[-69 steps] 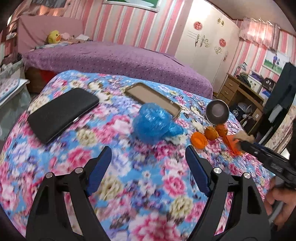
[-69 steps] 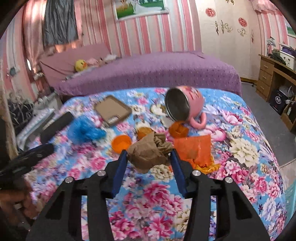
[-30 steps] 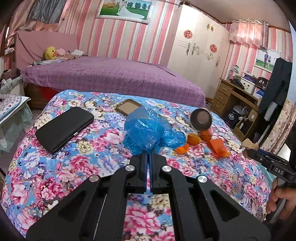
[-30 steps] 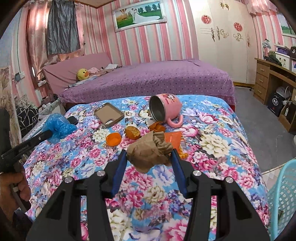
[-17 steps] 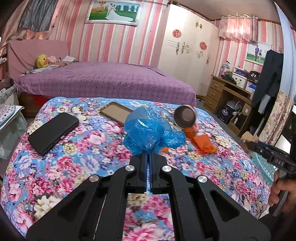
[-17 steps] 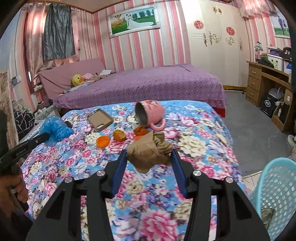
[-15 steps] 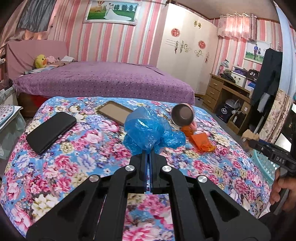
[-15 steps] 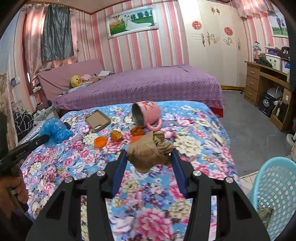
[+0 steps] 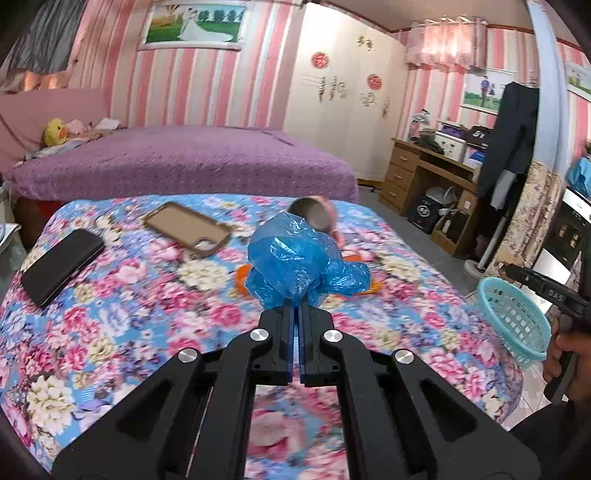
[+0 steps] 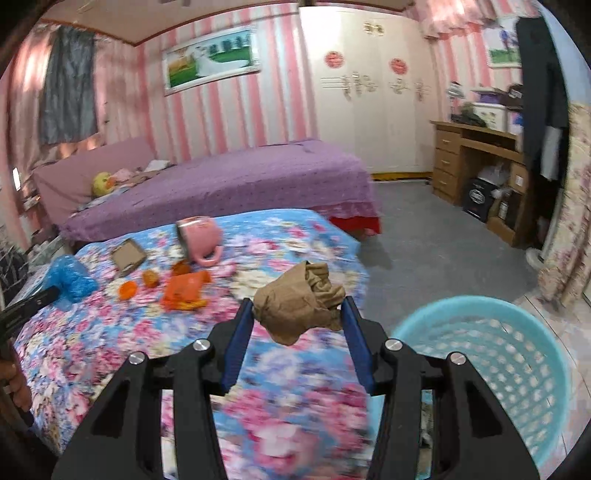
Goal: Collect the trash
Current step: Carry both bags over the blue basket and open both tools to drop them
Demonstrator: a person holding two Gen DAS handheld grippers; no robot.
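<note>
Both wads of trash are now swinging away from the flowered bed (image 10: 110,332) toward the blue basket (image 10: 517,332), which is coming into view on the floor. The right gripper (image 10: 299,317) is clenching the brown paper ball (image 10: 301,304) near the basket's rim; the left gripper (image 9: 296,314) is pinching the blue plastic bag (image 9: 295,266) above the bed. Orange scraps (image 10: 184,290) are lying beside the pink mug (image 10: 199,236), so more collecting seems due.

Bedroom with pink-striped walls (image 9: 229,85). Ahead stands a purple-covered bed (image 9: 177,162), a framed landscape picture (image 9: 194,24) above it. Right of it, a white wardrobe (image 9: 343,107), wooden desk (image 10: 476,155), grey floor (image 10: 436,243).
</note>
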